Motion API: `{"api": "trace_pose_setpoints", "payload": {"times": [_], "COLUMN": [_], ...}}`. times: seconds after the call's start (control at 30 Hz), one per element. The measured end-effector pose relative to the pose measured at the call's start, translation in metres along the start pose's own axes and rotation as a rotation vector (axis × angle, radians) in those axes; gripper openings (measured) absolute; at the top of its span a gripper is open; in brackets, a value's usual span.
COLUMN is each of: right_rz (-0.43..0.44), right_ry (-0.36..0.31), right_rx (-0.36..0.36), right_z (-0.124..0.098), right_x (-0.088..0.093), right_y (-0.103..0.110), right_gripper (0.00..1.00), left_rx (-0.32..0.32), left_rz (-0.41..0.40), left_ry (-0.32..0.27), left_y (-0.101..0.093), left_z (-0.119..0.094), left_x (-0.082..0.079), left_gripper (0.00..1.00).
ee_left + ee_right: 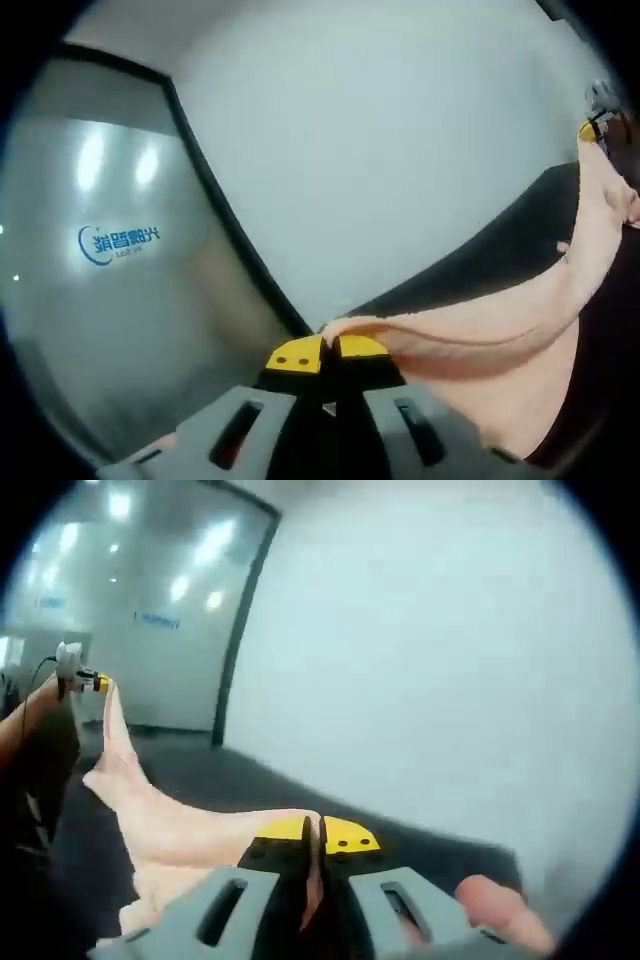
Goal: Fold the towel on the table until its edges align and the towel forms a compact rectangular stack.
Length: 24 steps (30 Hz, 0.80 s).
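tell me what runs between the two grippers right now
The pink towel spans the stretch: the left gripper pinches one end and the right gripper the other. The left gripper view shows it sagging toward the far gripper.

Left gripper view: camera sits just behind the left gripper (329, 352), very near its jaws, aimed across the dark table (500, 250) toward a white wall (380, 130) and glass partition (100, 250). Right gripper view: camera rides the right gripper (321, 838) likewise, facing the same wall. Shared: the pink towel (480, 330) stretched between both, and each view catches the opposite gripper at its edge.
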State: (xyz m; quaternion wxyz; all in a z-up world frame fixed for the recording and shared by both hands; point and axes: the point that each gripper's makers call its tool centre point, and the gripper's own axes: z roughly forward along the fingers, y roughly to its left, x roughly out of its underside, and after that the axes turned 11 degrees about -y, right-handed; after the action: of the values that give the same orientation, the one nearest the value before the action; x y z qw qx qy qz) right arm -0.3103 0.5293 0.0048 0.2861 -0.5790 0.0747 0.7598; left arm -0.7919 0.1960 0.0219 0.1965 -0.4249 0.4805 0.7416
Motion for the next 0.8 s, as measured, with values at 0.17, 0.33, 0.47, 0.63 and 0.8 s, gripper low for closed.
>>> {"api": "trace_pose_setpoints", "payload": {"times": [0.17,0.33,0.47,0.63,0.8], "right_rz": [-0.126,-0.157,-0.173,-0.225,-0.266], "right_ry": [-0.149,-0.214,-0.242,-0.291,-0.234], "right_rx": [0.099,0.164,0.203,0.231,0.286], "right_z": [-0.046,-0.093,-0.122,-0.159,-0.173], "right_x": [-0.095,-0.144,-0.165,-0.199,-0.201], "right_y": [-0.025,-0.047,-0.055,-0.042,-0.053], "right_gripper": [0.01,0.01,0.01,0.01,0.02], "left_rx": [-0.032,-0.022,0.001,0.037,0.080], "left_rz": [0.055,0.070,0.075,0.013,0.071], "left_ry": [-0.057,-0.082,-0.110,-0.178,-0.135], "left_y": [0.014,0.018,0.017,0.009,0.002], "left_z": [-0.011,-0.012,-0.013,-0.035,-0.043], "left_x": [-0.049,-0.088,-0.110,-0.150,-0.159], "left_gripper": [0.00,0.00,0.00,0.00,0.00]}}
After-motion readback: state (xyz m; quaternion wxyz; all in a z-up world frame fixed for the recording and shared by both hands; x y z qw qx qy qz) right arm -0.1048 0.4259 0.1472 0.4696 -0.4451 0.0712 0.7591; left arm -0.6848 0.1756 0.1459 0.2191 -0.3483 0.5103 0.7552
